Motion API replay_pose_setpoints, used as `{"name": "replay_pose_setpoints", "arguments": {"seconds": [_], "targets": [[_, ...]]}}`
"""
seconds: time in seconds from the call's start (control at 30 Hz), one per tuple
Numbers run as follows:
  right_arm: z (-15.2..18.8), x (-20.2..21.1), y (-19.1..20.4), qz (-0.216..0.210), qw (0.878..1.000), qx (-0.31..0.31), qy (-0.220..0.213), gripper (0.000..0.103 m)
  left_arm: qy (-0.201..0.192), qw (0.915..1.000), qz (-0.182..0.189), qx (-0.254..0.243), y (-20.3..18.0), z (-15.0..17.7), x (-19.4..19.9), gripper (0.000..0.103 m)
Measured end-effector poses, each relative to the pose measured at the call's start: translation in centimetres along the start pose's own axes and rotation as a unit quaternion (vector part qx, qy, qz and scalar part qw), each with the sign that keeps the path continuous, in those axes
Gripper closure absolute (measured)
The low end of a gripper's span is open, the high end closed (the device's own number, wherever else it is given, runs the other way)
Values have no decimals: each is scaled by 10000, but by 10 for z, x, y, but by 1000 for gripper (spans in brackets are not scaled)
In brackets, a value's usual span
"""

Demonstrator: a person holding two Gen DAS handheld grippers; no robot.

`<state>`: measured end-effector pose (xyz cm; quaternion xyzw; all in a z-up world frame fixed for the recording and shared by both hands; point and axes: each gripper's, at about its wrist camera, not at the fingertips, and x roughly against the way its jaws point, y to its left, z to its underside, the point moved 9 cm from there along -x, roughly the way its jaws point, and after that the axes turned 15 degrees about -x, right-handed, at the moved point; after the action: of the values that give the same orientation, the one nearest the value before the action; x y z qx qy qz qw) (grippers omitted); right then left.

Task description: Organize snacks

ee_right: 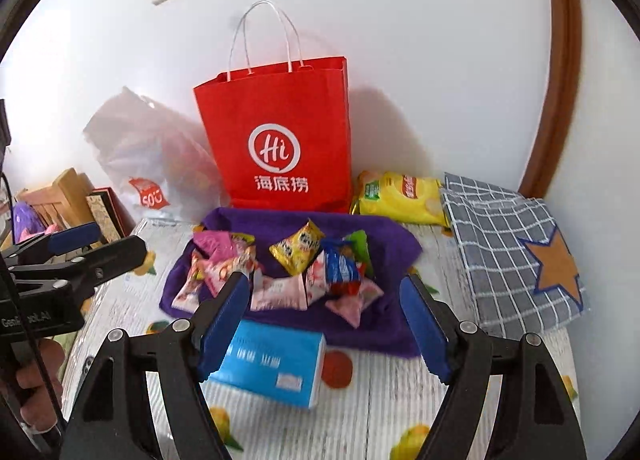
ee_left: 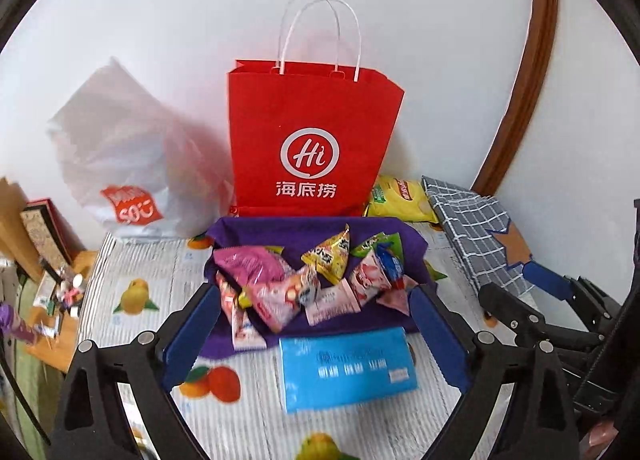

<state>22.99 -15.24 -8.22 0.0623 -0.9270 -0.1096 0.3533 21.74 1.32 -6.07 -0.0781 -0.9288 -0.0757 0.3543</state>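
Observation:
A purple fabric bin (ee_left: 256, 230) (ee_right: 240, 219) holds several small snack packets: pink ones (ee_left: 276, 300) (ee_right: 276, 294), a yellow one (ee_left: 330, 256) (ee_right: 298, 250) and a blue one (ee_right: 340, 270). A light blue box (ee_left: 346, 366) (ee_right: 272, 364) lies on the table just in front of the bin. My left gripper (ee_left: 315, 292) hovers open above the bin's near edge, with nothing pressed between its pads. Beside it, my right gripper (ee_right: 324, 282) is also open and empty over the bin's near side.
A red paper bag (ee_left: 312, 139) (ee_right: 280, 139) stands against the wall behind the bin. Beside it are a yellow chip bag (ee_right: 400, 195), a grey checked pouch with a star (ee_right: 512, 248) and a white plastic bag (ee_left: 128, 163). Books and clutter (ee_left: 44, 236) sit at the left. The tablecloth (ee_left: 140, 300) has a fruit print.

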Motion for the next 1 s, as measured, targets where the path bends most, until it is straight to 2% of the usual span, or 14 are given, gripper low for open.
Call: {"name": "replay_pose_setpoints", "arguments": {"seconds": [0.27,0.43,0.47,0.53,0.73,1.0], "targets": [[30,50,-2,104,9995,21,-298,25,-203,9997,-107,14,-7,28,50,6],[52,71,-6,5,9997,-121,-195,25,-363,9991,-235,-10,-16,42,78,5],[57,77,-6,6,9997,-109,-221,24,-383,9990,-249,-29,-17,44,82,5],[64,87,-9,68,9995,-138,-288,13,-428,9987,-265,-66,-23,51,91,5],[75,123,-20,133,9973,-209,-698,0,-609,9976,-327,-67,-33,66,114,1],[83,145,-40,216,9948,-486,-864,0,-733,9958,-539,-43,-37,82,132,1]]}}
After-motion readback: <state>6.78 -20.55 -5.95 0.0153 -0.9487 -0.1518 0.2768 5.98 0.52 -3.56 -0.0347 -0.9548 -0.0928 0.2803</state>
